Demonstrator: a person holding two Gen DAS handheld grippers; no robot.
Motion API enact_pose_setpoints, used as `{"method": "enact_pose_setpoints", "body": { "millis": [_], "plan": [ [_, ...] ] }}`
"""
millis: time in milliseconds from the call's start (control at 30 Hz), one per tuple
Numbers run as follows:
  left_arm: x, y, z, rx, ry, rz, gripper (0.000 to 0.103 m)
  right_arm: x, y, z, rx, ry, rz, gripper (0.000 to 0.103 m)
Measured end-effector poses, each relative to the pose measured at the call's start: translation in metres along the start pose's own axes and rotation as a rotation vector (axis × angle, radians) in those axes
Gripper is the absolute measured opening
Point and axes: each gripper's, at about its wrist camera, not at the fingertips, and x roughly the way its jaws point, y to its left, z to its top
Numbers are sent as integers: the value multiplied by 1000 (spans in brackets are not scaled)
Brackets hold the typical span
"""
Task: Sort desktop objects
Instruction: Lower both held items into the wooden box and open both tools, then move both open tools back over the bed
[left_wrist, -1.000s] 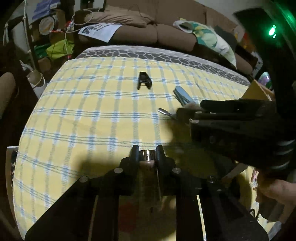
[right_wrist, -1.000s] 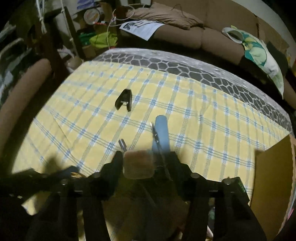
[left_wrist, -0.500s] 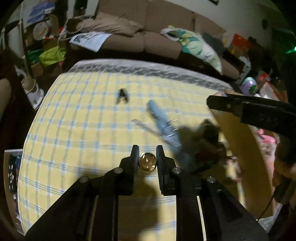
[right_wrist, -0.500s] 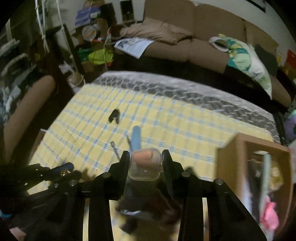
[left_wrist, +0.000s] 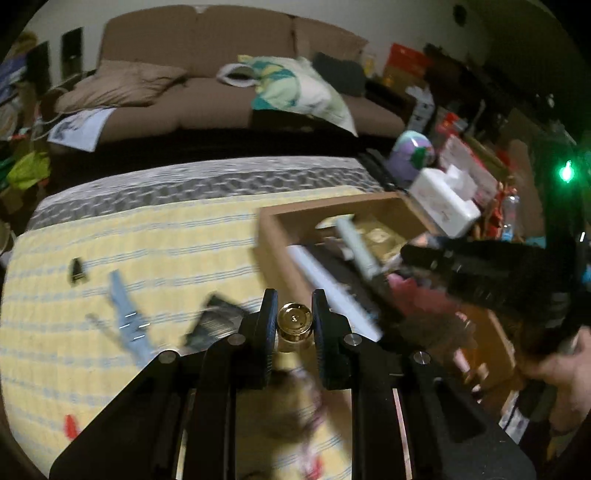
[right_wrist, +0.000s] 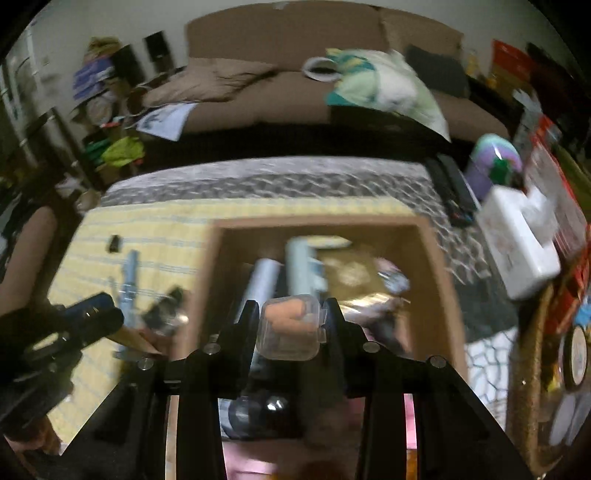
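Left gripper (left_wrist: 294, 320) clamps a small gold-capped bottle (left_wrist: 294, 322) above the yellow checked cloth (left_wrist: 177, 251), beside the cardboard box (left_wrist: 273, 236). Right gripper (right_wrist: 291, 325), its jaws having just closed further, grips a clear lidded case (right_wrist: 290, 328) over the box interior. Risks: either object slipping during transit, or the converging grippers colliding over the crowded box.

We count two grippers, the left gripper (left_wrist: 294, 325) and the right gripper (right_wrist: 291, 325). One gold-capped bottle (left_wrist: 294, 321) and one clear plastic case (right_wrist: 290, 328) are between their fingers. On the one checked cloth (left_wrist: 166, 251) we count one black clip (left_wrist: 77, 271) and one blue folding tool (left_wrist: 127, 317). We see one wooden box (right_wrist: 439, 266), one white tissue box (right_wrist: 517, 247) and one sofa (left_wrist: 229, 74).
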Motion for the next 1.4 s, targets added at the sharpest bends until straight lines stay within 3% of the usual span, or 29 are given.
{"method": "enact_pose_setpoints", "body": {
  "millis": [200, 467, 600, 633, 667, 733, 1000, 1100, 1400],
  "plan": [
    [45, -42, 16, 60, 34, 23, 17, 22, -50, -21, 47, 39, -13, 36],
    [85, -60, 35, 28, 90, 25, 17, 39, -63, -29, 57, 58, 19, 39],
    [94, -57, 38, 10, 100, 59, 18, 31, -67, -29, 80, 31, 42, 57],
    [92, -56, 38, 12, 96, 71, 29, 28, -67, -29, 83, 25, 46, 60],
    [89, -55, 37, 14, 89, 83, 57, 25, -66, -28, 82, 19, 50, 60],
    [78, -50, 35, 8, 54, 79, 83, 17, -64, -27, 72, 9, 51, 61],
    [17, -16, 17, 18, 15, 114, 84, -15, -36, -23, 51, -33, 71, 74],
    [-9, 13, 2, 6, -3, 146, 90, -26, -21, -24, 42, -47, 95, 78],
    [-48, 96, -70, -46, 32, 216, 93, -48, 44, -30, 6, -71, 205, 82]
  ]
}}
